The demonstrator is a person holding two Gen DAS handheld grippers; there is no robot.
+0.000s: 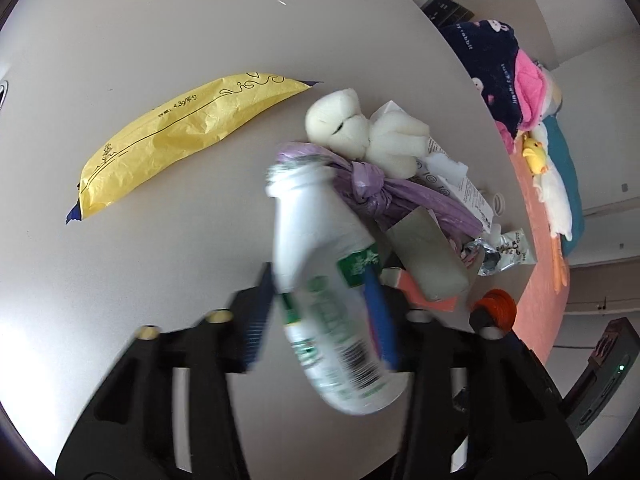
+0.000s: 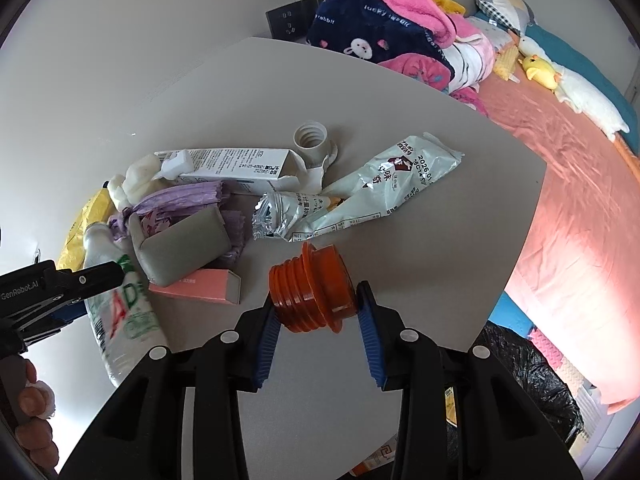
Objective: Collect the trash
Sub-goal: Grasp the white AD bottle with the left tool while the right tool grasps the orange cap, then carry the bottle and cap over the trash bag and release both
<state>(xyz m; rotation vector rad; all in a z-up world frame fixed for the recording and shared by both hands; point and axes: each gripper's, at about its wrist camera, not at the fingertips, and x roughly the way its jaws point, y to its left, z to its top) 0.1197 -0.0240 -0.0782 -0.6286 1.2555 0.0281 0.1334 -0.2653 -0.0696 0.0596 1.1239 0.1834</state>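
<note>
From the left wrist, the left gripper (image 1: pixel 320 304) is clamped on a blurred white bottle (image 1: pixel 332 280) above the table (image 1: pixel 160 60); only here does the whole yellow packet (image 1: pixel 180 132) show. From the right wrist, the right gripper (image 2: pixel 316 316) pinches an orange threaded cap (image 2: pixel 312 288); a black bag (image 2: pixel 528 376), half hidden, lies below the table edge.
</note>
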